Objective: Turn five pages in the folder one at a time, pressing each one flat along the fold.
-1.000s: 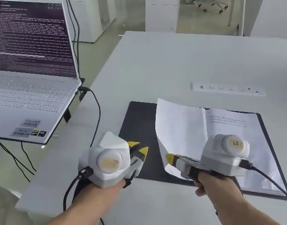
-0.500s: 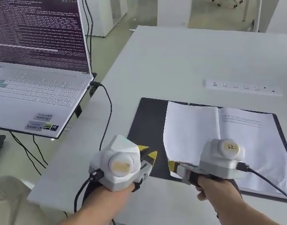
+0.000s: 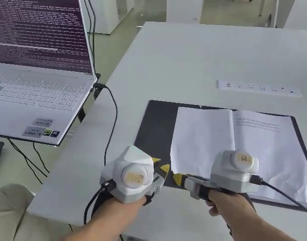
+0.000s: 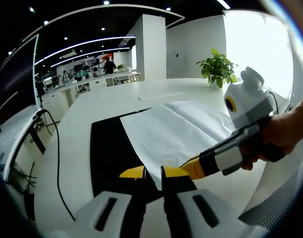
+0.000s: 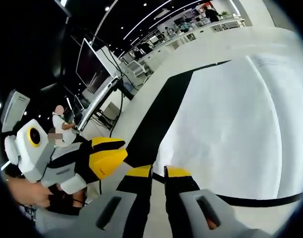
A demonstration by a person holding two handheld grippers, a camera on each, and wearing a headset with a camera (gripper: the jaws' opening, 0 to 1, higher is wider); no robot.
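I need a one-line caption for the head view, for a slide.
Left claw and right claw, tips nearly meeting, at the near edge of a white page in an open black folder.

My black folder (image 3: pixel 153 125) lies open and flat on the white table (image 3: pixel 193 55) in front of me. The left page (image 3: pixel 201 140), blank white, lies almost flat just left of the fold, with a strip of black cover bare beside it. The right page (image 3: pixel 274 150) lies flat, with printed lines across its top.
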